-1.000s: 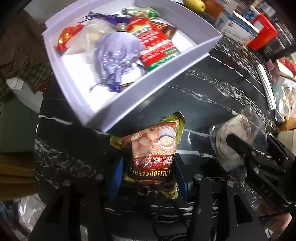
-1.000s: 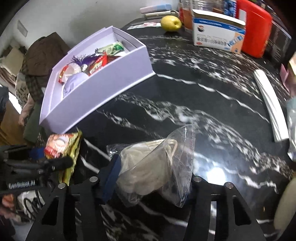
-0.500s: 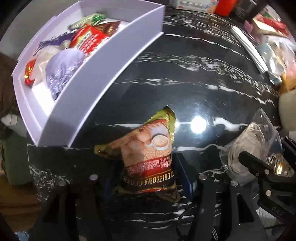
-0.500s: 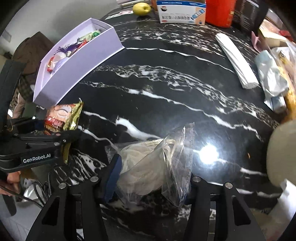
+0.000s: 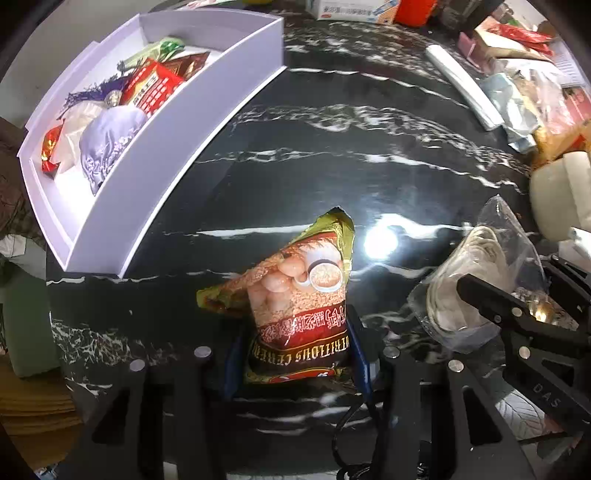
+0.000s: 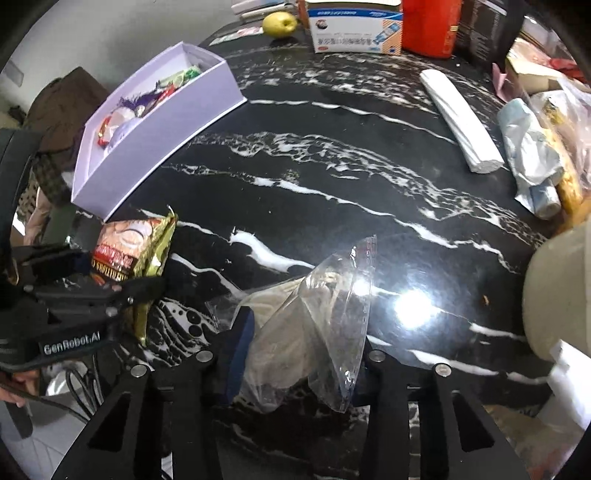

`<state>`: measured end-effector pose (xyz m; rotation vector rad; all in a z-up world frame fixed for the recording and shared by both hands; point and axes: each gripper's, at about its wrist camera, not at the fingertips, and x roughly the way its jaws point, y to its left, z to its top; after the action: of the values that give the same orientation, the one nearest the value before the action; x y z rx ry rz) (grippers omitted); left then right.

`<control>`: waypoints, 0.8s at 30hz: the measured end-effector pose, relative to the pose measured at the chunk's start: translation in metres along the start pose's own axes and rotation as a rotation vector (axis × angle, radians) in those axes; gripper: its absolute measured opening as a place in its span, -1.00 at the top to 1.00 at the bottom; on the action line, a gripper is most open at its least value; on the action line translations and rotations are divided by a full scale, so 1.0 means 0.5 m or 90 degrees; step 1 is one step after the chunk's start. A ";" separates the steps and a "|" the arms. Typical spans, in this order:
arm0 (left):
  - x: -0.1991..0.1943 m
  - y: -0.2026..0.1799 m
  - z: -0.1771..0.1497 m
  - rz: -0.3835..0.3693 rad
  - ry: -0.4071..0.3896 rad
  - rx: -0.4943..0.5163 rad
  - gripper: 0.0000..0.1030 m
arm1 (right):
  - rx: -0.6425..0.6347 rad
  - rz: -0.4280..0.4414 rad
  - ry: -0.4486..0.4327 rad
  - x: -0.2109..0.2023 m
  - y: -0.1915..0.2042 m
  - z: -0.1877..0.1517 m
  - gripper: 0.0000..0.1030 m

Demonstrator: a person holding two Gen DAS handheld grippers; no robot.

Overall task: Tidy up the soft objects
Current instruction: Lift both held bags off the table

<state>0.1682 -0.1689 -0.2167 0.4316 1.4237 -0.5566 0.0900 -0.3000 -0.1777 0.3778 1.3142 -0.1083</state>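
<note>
My left gripper (image 5: 295,350) holds a red and gold cereal packet (image 5: 303,295) upright between its blue pads, just over the black marble table (image 5: 369,129). Its jaws are closing on the packet. To its right, my right gripper (image 6: 301,347) grips a clear zip bag (image 6: 314,295) with a pale coiled thing inside, and its jaws are closing too. The left wrist view shows that bag (image 5: 461,266) in the right gripper (image 5: 528,291). In the right wrist view the packet (image 6: 129,240) sits in the left gripper (image 6: 99,269). A lavender box (image 5: 177,162) at the upper left holds a purple pouch (image 5: 107,144) and several packets.
A white roll (image 6: 461,122) and a heap of bags (image 6: 535,155) lie at the table's right side. An apple (image 6: 279,22), a carton (image 6: 354,29) and a red container (image 6: 430,26) stand at the back. A pale round object (image 6: 557,288) is near right. Clothes (image 6: 62,103) hang beyond the left edge.
Both grippers have drawn back from the lavender box with the packet and the bag still in them. The box now sits farther off at the upper left.
</note>
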 end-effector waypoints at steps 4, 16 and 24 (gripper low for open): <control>-0.020 -0.017 -0.013 -0.017 -0.001 -0.013 0.08 | 0.011 -0.003 -0.010 -0.022 -0.001 -0.009 0.28; -0.122 -0.062 -0.068 -0.032 -0.039 -0.044 0.08 | 0.046 -0.001 -0.056 -0.108 -0.018 -0.058 0.36; -0.203 -0.061 -0.089 -0.043 -0.083 -0.055 0.08 | 0.055 0.000 -0.101 -0.180 -0.007 -0.093 0.36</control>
<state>0.1085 -0.1566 -0.1192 0.2744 1.3355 -0.5650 0.0228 -0.2997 -0.1019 0.4330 1.1553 -0.1917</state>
